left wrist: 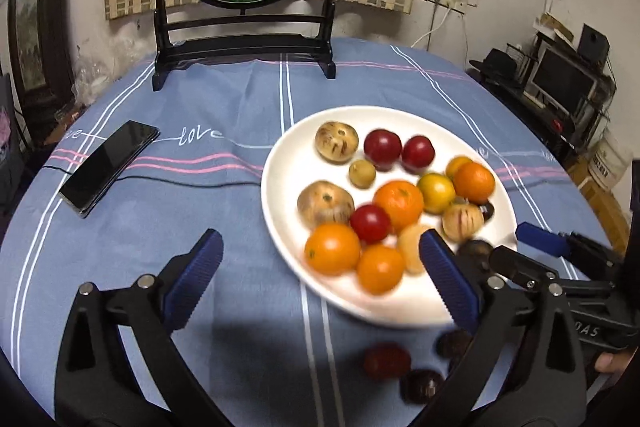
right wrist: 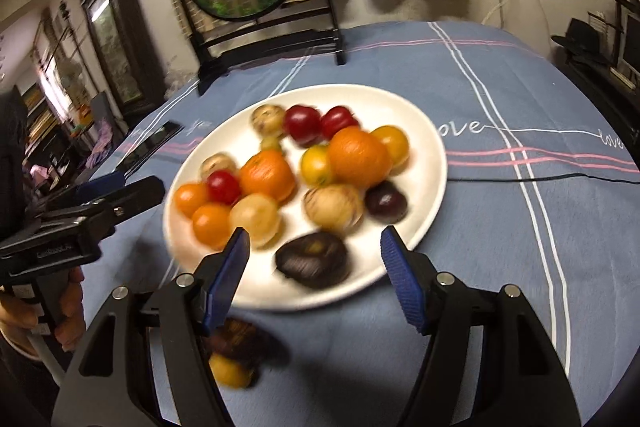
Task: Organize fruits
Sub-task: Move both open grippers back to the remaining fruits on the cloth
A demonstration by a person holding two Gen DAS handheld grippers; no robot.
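A white plate point(left wrist: 280, 203) on the blue cloth holds several oranges, red plums, tan striped fruits and dark fruits; it also shows in the right wrist view point(right wrist: 432, 163). My left gripper point(left wrist: 320, 259) is open and empty over the plate's near-left rim. My right gripper point(right wrist: 314, 259) is open, its fingers either side of a dark purple fruit point(right wrist: 314, 261) near the plate's front edge, not touching it. Loose dark red fruits point(left wrist: 386, 359) and a yellow one point(right wrist: 230, 371) lie on the cloth in front of the plate. The image is blurred.
A black phone point(left wrist: 110, 167) with a cable lies left of the plate. A round goldfish screen on a black stand point(left wrist: 244, 47) stands at the table's far edge. The right gripper point(left wrist: 544, 247) shows at the plate's right rim in the left wrist view.
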